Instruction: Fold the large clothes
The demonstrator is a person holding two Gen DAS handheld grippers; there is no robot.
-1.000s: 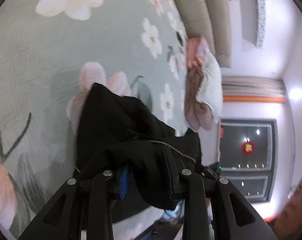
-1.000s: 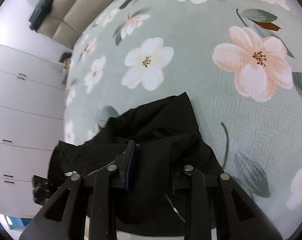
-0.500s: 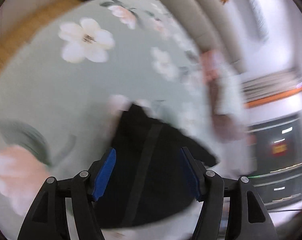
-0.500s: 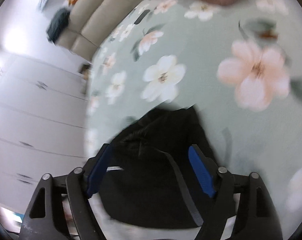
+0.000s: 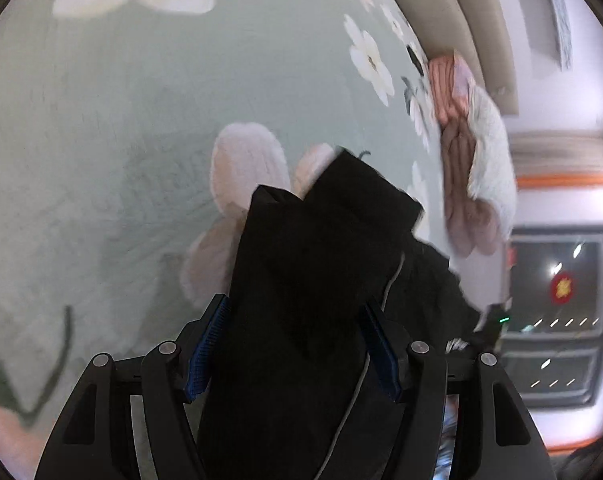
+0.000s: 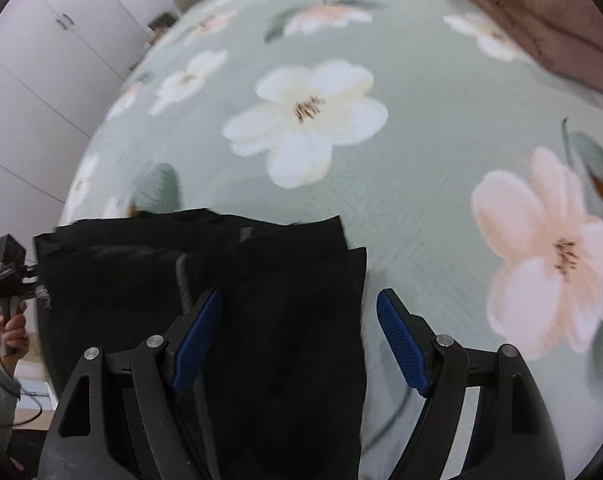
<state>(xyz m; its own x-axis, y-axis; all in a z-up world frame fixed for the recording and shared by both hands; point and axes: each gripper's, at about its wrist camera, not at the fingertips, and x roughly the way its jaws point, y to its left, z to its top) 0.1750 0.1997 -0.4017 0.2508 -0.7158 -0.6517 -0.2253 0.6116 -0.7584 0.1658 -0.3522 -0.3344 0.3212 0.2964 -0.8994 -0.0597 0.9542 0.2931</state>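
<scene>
Both grippers spread wide, nothing pinched.

Left gripper (image 5: 295,344): blue pads apart, black garment (image 5: 321,280) lies between and ahead of them on the floral bedspread (image 5: 101,120). Cloth sits under the gap; can't tell if the pads touch it. The garment's far end shows two stacked layers, the top corner reaching onto a pink flower print. A thin light cord (image 5: 389,292) runs along the fabric near the right-hand finger.

Right gripper (image 6: 299,340): blue pads apart too. Garment (image 6: 261,300) lies under the left-hand finger and most of the gap; its right edge stops just short of the right-hand finger, which sits over bare bedspread (image 6: 421,180). Far edge of the cloth runs roughly straight across, layered, just ahead of the fingertips.

View differences:
- Left view only: pile of pink and white bedding (image 5: 473,168) far ahead to the right, beige headboard (image 5: 461,20), dark window (image 5: 561,300).
- Right view only: white wardrobe doors (image 6: 41,80) to the left, and the other gripper's camera rig (image 6: 9,272) held in a hand (image 6: 11,330) at the garment's left edge.
</scene>
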